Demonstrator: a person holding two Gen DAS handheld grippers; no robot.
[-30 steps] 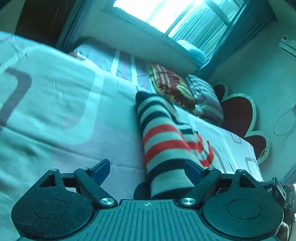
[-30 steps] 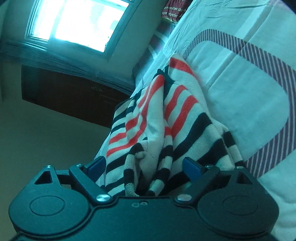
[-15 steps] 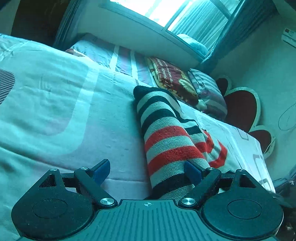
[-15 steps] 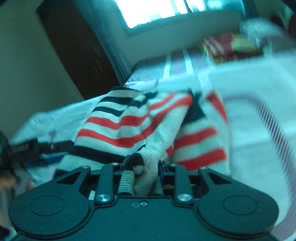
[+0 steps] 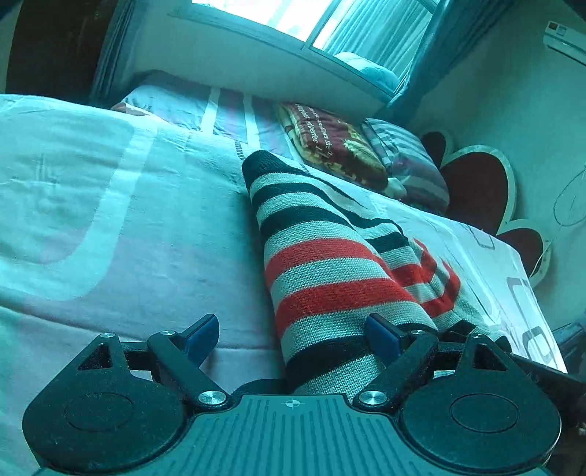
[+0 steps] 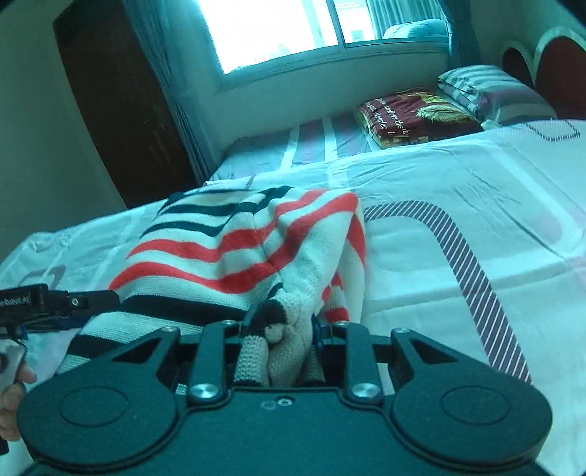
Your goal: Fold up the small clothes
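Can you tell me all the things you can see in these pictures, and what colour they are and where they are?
striped sweater: one, cream with red and dark stripes, bunched on the bed.
bed sheet: one, pale with striped loop patterns, covering the bed.
folded blanket: one, dark red with a feather print, far end of the bed.
pillow: one, striped, beside the blanket.
headboard: one, dark red with pale rims, behind the pillow.
window: one, bright, far wall.
wardrobe: one, dark brown, left of the window.
left gripper: black, blue pads, open around the sweater's end.
right gripper: black, shut on sweater fabric.
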